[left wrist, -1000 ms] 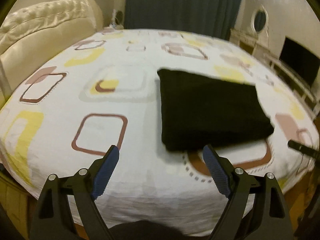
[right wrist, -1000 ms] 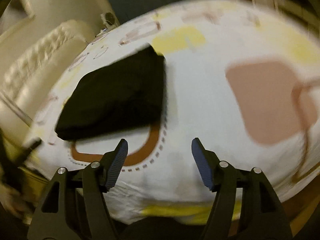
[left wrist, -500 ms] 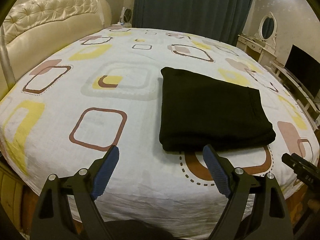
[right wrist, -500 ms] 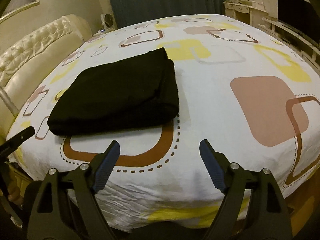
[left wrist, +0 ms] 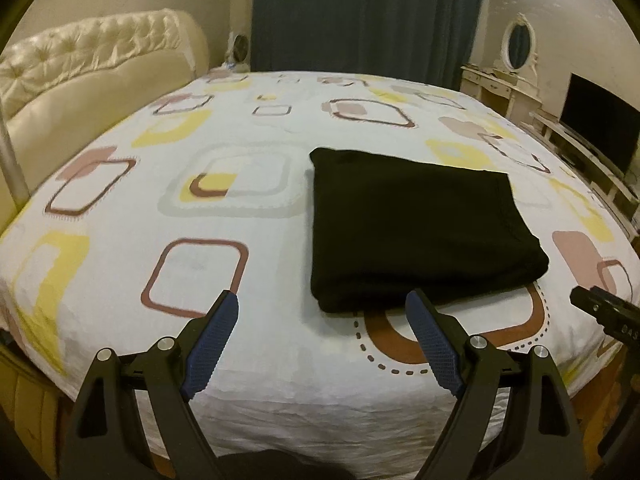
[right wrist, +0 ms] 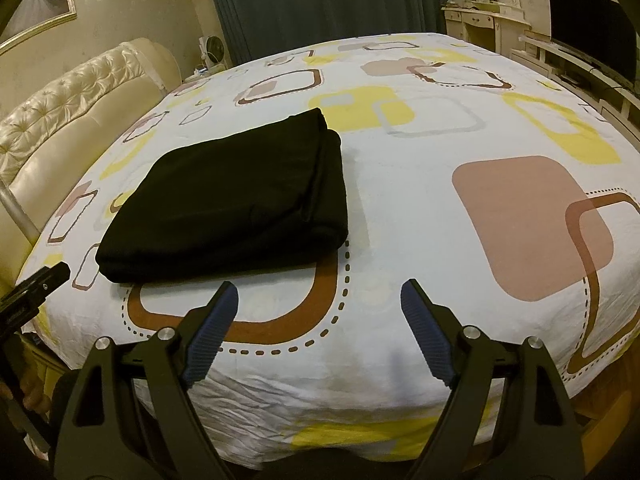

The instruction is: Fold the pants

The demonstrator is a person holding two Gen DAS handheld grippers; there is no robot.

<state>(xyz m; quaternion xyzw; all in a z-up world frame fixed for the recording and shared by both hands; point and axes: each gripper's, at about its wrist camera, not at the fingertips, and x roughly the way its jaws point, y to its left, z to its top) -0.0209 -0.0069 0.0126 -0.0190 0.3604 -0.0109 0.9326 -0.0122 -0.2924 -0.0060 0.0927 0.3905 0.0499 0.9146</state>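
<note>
The black pants (left wrist: 416, 228) lie folded into a neat rectangle on the patterned bed sheet (left wrist: 224, 264). They also show in the right wrist view (right wrist: 236, 200), left of centre. My left gripper (left wrist: 322, 308) is open and empty, held over the bed's near edge just short of the pants' front left corner. My right gripper (right wrist: 320, 296) is open and empty, over the near edge just right of the pants' front edge. Each gripper's tip shows at the edge of the other's view, the right one (left wrist: 608, 314) and the left one (right wrist: 34, 284).
A cream tufted headboard (left wrist: 80, 68) runs along the left. Dark curtains (left wrist: 360, 16) hang behind the bed. A dresser with an oval mirror (left wrist: 518, 44) and a dark TV screen (left wrist: 600, 128) stand at the right. A small fan (right wrist: 212, 50) sits by the headboard.
Both grippers have pulled back slightly and steadied, and the views have sharpened. The pants have stayed folded in place. Both grippers stay open.
</note>
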